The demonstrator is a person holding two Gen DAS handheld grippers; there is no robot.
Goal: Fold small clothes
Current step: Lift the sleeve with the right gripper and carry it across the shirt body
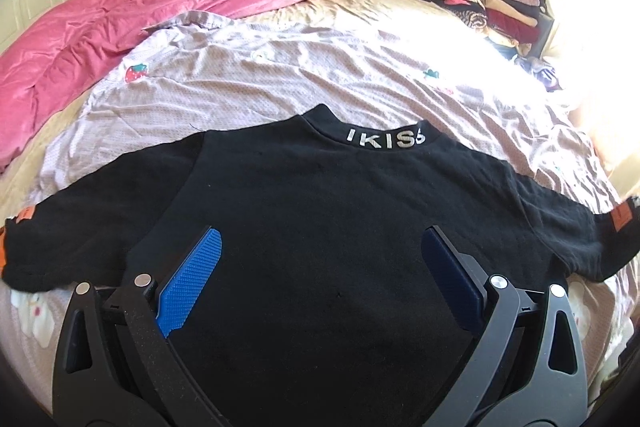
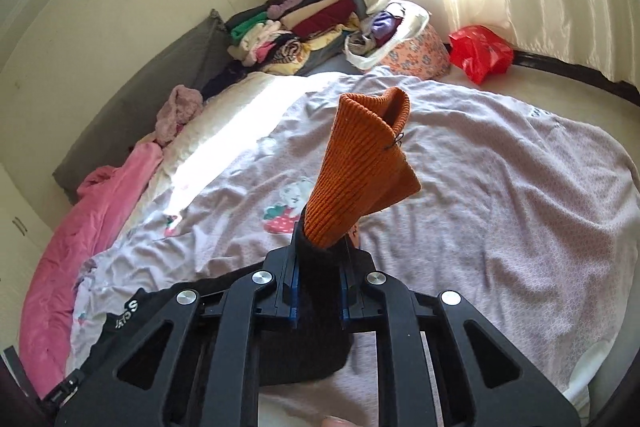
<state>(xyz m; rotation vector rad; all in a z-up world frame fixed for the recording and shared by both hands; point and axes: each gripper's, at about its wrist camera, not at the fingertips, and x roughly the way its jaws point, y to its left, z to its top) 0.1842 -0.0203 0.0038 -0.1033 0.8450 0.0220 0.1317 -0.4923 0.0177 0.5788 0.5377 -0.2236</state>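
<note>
Left wrist view: we see black top (image 1: 320, 211) spread flat on lilac sheet (image 1: 280, 67), collar away from us. Left gripper (image 1: 320, 247) hovers over its body, jaws wide apart, nothing between.

Right wrist view: right gripper (image 2: 320, 267) clamped on black sleeve, orange cuff (image 2: 364, 167) sticking up past fingers.

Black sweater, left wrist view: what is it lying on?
The black sweater lies spread on a lilac printed sheet that shows around its collar and sleeves. What the sheet looks like directly beneath the sweater is covered.
</note>
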